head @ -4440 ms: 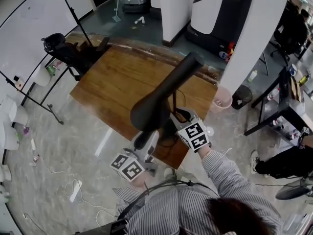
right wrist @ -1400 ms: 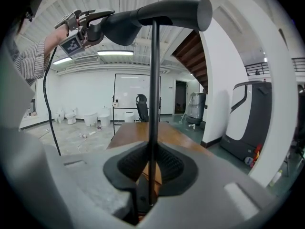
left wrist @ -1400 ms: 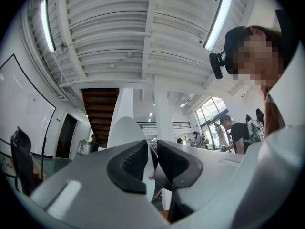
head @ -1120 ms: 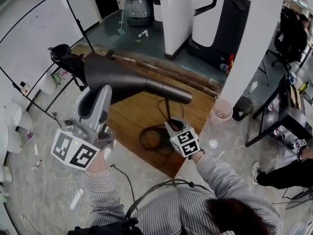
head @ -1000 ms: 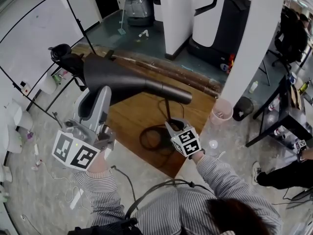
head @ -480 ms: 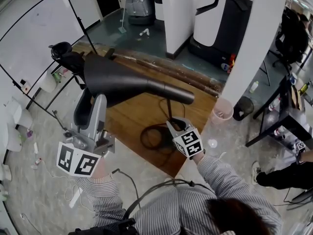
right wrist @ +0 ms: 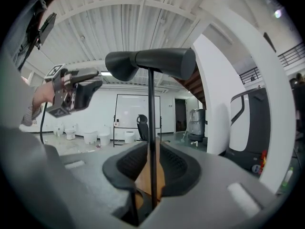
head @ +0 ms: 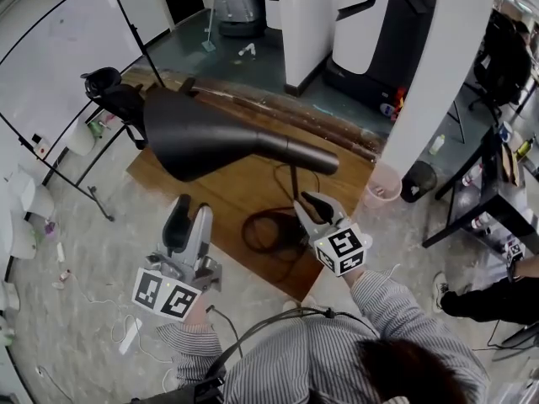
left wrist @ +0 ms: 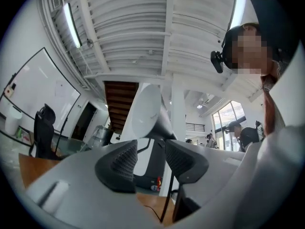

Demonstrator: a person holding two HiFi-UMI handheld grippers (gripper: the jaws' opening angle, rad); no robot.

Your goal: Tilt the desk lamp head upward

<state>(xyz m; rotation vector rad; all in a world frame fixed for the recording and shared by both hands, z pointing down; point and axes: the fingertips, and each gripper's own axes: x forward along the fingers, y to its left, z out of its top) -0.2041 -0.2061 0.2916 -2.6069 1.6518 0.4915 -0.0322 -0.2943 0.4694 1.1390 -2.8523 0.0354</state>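
The black desk lamp head [head: 194, 137] is a wide cone that lies about level, high over the wooden table [head: 210, 183], on a thin pole [head: 292, 188]. My left gripper [head: 189, 213] hangs below and in front of the cone, apart from it. Its jaws are opening and nothing is between them. In the left gripper view the cone's white inside [left wrist: 143, 111] shows beyond that gripper [left wrist: 151, 151]. My right gripper [head: 313, 204] sits by the pole's lower part. In the right gripper view the pole [right wrist: 151, 128] stands in the gap of the gripper [right wrist: 151, 163], with table showing on both sides.
A black cable coil [head: 265, 230] lies on the table by the lamp's foot. A whiteboard [head: 50, 49] and an office chair [head: 105, 91] stand at the left. A white column [head: 429, 57] and a pink bin [head: 381, 179] are at the right.
My left gripper has let go of the cone's rim, opened and dropped down towards the person. The lamp head stays raised. The right gripper has drawn slightly back to the right.
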